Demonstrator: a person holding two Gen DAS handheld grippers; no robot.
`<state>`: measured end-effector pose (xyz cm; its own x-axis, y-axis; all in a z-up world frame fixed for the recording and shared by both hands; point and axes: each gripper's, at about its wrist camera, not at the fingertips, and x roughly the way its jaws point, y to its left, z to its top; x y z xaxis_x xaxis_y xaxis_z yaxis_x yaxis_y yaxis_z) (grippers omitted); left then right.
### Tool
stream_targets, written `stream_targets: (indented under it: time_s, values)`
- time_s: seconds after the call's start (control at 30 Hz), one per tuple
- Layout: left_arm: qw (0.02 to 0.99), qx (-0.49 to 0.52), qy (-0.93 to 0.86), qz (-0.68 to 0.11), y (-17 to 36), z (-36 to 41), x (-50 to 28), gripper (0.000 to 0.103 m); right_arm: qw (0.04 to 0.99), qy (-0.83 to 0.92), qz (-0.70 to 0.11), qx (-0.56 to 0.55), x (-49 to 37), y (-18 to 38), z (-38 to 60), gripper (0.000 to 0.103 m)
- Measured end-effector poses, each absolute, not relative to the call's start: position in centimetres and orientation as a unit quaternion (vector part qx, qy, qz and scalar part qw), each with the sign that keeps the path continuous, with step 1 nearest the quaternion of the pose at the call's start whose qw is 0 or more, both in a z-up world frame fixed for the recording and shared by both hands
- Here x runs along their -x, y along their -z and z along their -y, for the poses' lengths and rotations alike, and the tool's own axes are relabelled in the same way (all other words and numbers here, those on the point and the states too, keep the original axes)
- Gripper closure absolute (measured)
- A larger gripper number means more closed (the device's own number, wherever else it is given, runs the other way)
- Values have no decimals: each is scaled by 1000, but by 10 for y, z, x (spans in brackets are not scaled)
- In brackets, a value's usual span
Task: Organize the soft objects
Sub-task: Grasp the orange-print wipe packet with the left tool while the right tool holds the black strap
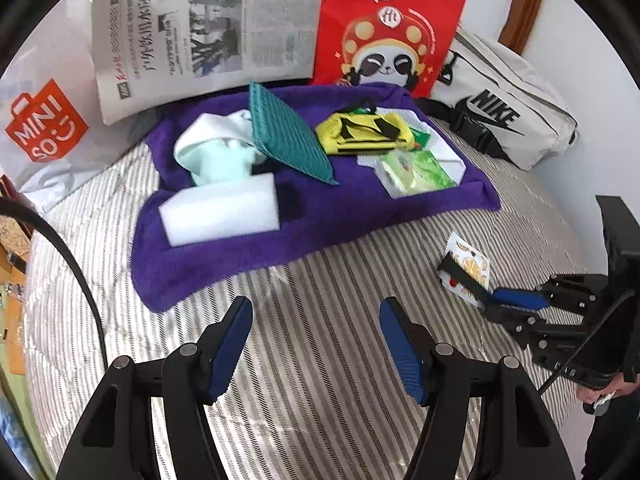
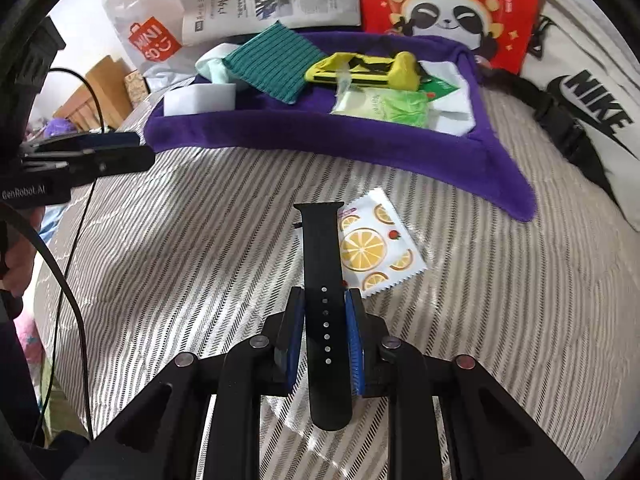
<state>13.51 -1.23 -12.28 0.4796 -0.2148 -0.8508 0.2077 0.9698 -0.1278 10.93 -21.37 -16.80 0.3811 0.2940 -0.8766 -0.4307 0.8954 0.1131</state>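
Your right gripper (image 2: 325, 320) is clamped on a black perforated silicone watch strap (image 2: 323, 264), which runs straight up the lower middle of the right wrist view, its far end lying over the left edge of a small white sachet printed with lemon slices (image 2: 376, 240). Both rest on the grey-and-white striped bedcover (image 2: 200, 240). In the left wrist view the same strap (image 1: 460, 276) and sachet (image 1: 470, 264) sit at the right of the frame.

Your left gripper (image 1: 316, 340) hangs over the bedcover at the bottom centre of its view, blue pads spread wide with nothing between them.

Higher in the frame a purple fleece towel (image 1: 240, 248) carries a white foam block (image 1: 220, 212), a pale mint cloth (image 1: 216, 156), a teal knitted cloth (image 1: 288, 136), a yellow-and-black pouch (image 1: 364, 132) and a green tissue packet (image 1: 416, 176). Behind stand a newspaper (image 1: 200, 32), a red panda-print paper bag (image 1: 392, 28), a white Nike bag (image 1: 508, 100) and a Miniso plastic bag (image 1: 44, 128).
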Motion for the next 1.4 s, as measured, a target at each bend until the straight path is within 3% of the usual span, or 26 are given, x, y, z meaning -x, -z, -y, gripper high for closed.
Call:
stream_targets:
  time_s: [0.23, 0.7, 1.0, 1.1, 1.2, 1.3, 1.4]
  values:
    - [844, -2, 183, -504, 137, 53, -139, 39, 842, -155, -512, 67, -103, 168, 259, 82]
    - [814, -119, 260, -505, 168, 168, -154, 38, 851, -111, -513, 24, -106, 180, 329, 82]
    - [817, -161, 265, -486, 174, 186, -153, 21, 852, -124, -508, 11, -100, 177, 343, 82]
    - [823, -155, 265, -479, 174, 183, -155, 28, 853, -121, -508, 14, -100, 177, 345, 80]
    - [827, -148, 261, -476, 170, 178, -156, 59, 854, -123, -506, 15, -100, 177, 344, 69]
    - [824, -140, 264, -481, 170, 171, -156, 63, 854, -130, -503, 15, -99, 178, 339, 60]
    - [823, -149, 262, -481, 169, 173, -156, 63, 858, -129, -497, 26, -102, 178, 333, 60]
